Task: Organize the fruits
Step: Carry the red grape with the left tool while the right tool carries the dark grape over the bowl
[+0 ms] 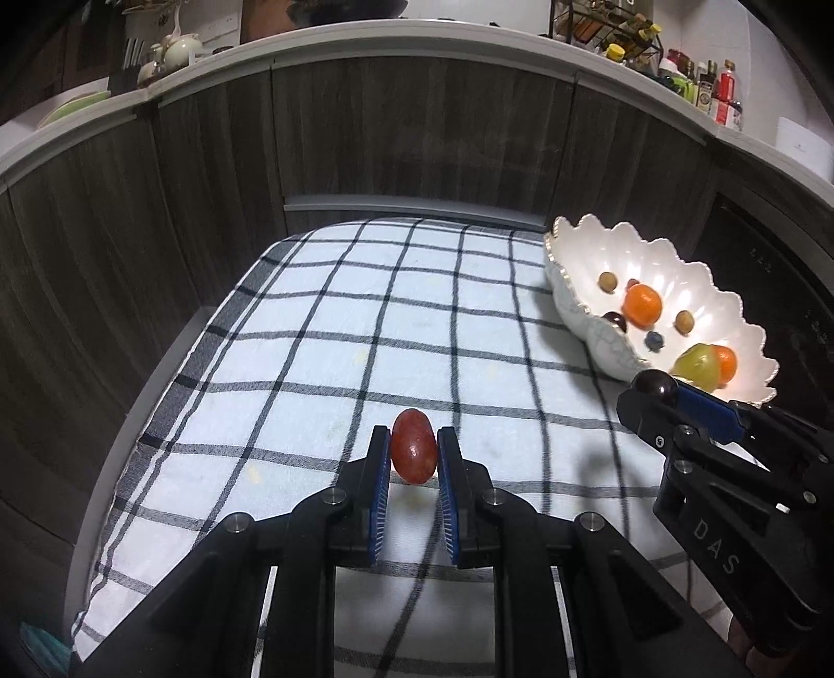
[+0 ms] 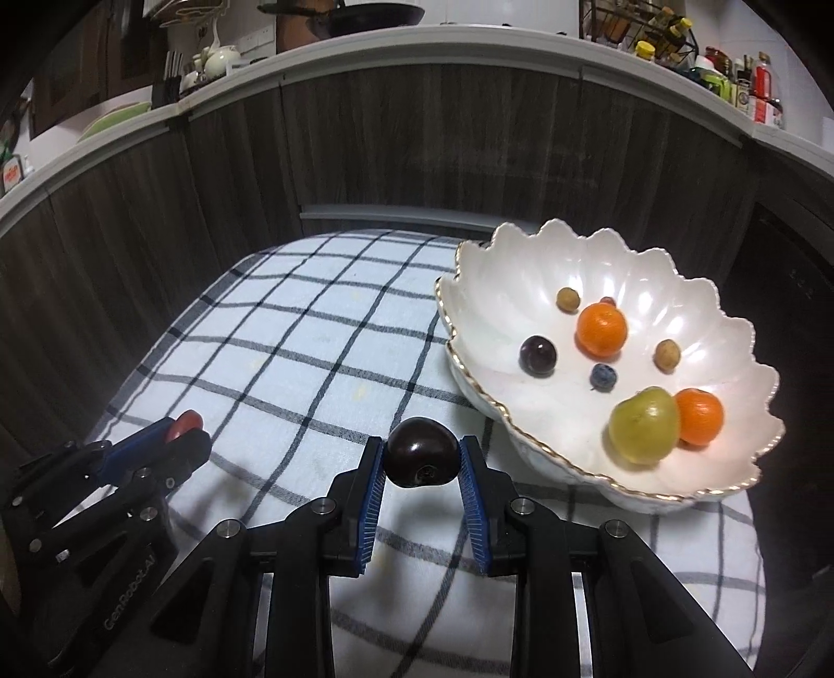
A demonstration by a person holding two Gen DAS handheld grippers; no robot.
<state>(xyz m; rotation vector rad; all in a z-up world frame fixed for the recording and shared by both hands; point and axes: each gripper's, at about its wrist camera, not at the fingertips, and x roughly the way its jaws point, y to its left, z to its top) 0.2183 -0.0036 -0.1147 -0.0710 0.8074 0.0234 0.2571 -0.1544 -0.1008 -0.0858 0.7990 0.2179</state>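
My left gripper [image 1: 413, 452] is shut on a red oval grape [image 1: 414, 453], held above the checked cloth [image 1: 365, 323]. My right gripper [image 2: 421, 455] is shut on a dark cherry [image 2: 420, 452], just left of the white scalloped bowl [image 2: 526, 271]. In the left wrist view the right gripper [image 1: 658, 387] and its dark cherry [image 1: 654, 385] sit at the near rim of the bowl [image 1: 578, 245]. In the right wrist view the left gripper [image 2: 185, 426] shows at far left with the red grape [image 2: 185, 421] in its tips. The bowl holds two oranges [image 2: 601, 329], a green fruit [image 2: 644, 425], a dark cherry [image 2: 538, 354], a blueberry [image 2: 603, 376] and small brown fruits.
Dark wood-grain cabinet fronts [image 1: 417, 135] wall in the cloth at the back and left. A counter ledge [image 2: 417, 36] above carries bottles, a rack and crockery. A dark appliance front [image 2: 792, 292] stands behind the bowl at the right.
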